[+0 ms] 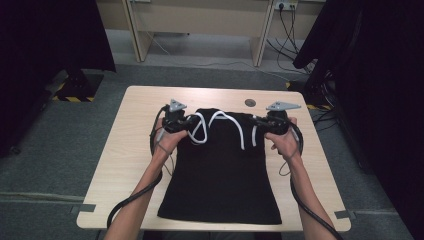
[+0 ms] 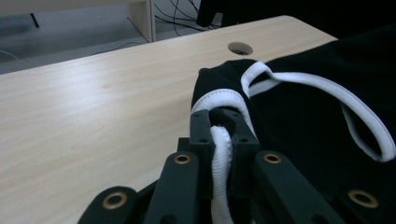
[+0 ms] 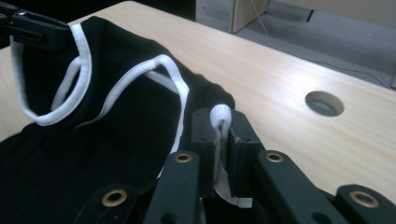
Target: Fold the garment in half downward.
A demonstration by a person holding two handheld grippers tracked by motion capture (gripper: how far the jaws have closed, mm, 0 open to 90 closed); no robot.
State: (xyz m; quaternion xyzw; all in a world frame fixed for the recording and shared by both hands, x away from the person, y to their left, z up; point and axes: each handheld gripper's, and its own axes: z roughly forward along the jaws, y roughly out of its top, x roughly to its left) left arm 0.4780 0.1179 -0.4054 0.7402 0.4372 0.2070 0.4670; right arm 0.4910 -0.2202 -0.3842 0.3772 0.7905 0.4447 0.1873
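A black sleeveless top (image 1: 220,170) with white trim lies on the wooden table (image 1: 125,150), hem toward the person. My left gripper (image 1: 189,123) is shut on the white trim (image 2: 220,154) at the top's left shoulder. My right gripper (image 1: 256,123) is shut on the white trim (image 3: 220,122) at the right shoulder. In the left gripper view the trim runs between the black jaws, and the garment (image 2: 322,102) spreads to the right. In the right gripper view the garment (image 3: 93,140) lies to the left, with the other gripper (image 3: 37,29) at the upper left. White neckline loops (image 1: 220,120) hang between the two grippers.
A round cable hole (image 1: 250,103) sits in the table near its far edge, just beyond the top. Desk legs and cables (image 1: 285,35) stand on the floor behind. Black curtains (image 1: 50,40) hang at both sides.
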